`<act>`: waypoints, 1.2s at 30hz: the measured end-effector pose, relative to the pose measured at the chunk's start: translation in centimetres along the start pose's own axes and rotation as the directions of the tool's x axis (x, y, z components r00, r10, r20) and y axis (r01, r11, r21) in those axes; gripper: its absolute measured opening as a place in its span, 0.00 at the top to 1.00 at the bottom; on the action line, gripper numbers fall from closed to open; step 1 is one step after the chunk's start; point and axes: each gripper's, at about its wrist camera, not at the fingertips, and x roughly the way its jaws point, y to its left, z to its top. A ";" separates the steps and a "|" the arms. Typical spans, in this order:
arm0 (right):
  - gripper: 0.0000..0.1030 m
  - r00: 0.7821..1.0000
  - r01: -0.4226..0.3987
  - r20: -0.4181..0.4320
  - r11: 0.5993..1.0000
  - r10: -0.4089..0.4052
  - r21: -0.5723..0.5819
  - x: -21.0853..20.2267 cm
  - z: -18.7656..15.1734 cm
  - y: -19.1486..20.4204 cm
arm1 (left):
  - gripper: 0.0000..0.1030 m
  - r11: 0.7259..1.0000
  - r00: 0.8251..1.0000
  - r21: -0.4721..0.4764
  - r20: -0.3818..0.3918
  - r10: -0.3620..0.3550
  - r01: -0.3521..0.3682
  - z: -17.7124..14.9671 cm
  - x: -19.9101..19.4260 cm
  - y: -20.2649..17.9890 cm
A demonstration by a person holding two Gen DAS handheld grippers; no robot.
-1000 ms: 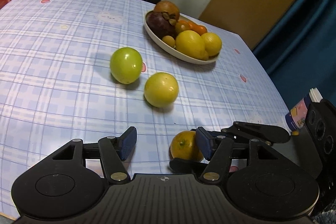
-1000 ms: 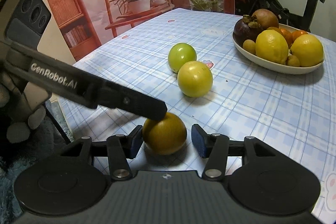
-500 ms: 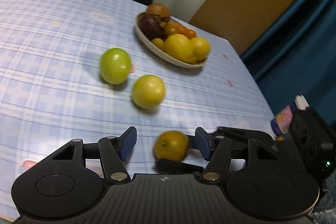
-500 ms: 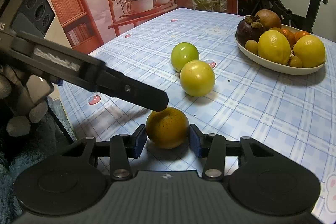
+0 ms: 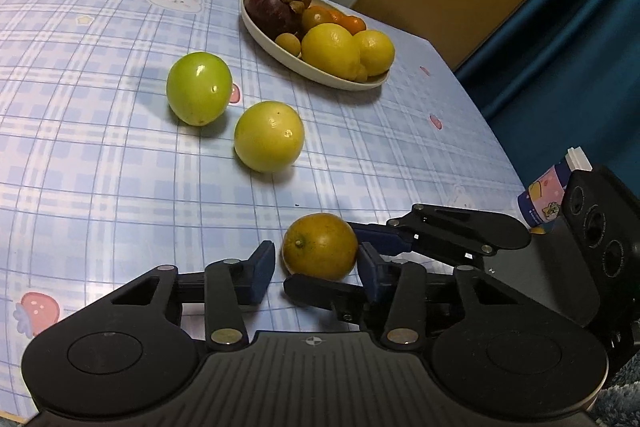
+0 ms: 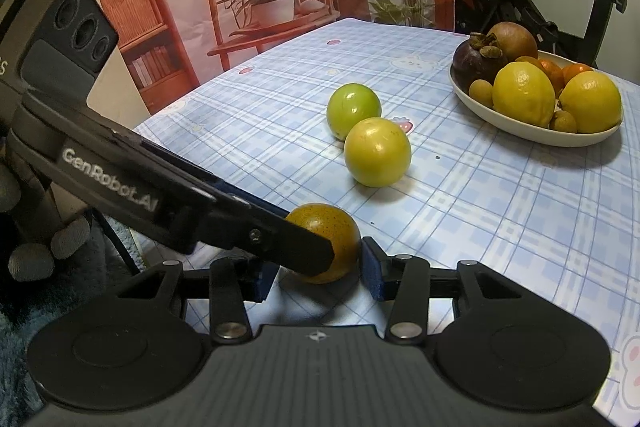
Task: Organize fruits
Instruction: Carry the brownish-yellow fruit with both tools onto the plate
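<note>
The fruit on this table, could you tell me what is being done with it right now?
A person with two handheld grippers is sorting it. The right gripper is closed on an orange near the table's front edge; the left gripper is open around the same orange, not gripping it. A green fruit and a yellow fruit lie loose on the cloth. The bowl behind already holds lemons, mangosteens and small oranges.
</note>
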 end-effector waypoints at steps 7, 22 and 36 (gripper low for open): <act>0.55 1.000 0.008 -0.007 1.000 -0.008 -0.016 0.0 0.0 0.1 | 0.58 1.000 1.000 0.006 0.004 0.000 0.000 -0.1 -0.1 0.0; 0.55 0.985 0.112 0.137 0.991 -0.101 -0.075 -3.2 4.8 -2.6 | 0.58 0.979 0.990 0.203 0.139 -0.009 -0.020 7.8 -0.6 -5.0; 0.55 0.949 0.225 0.225 0.974 -0.221 0.005 -2.3 10.6 -11.7 | 0.58 0.986 0.991 0.166 0.129 -0.025 0.003 17.3 7.1 -5.9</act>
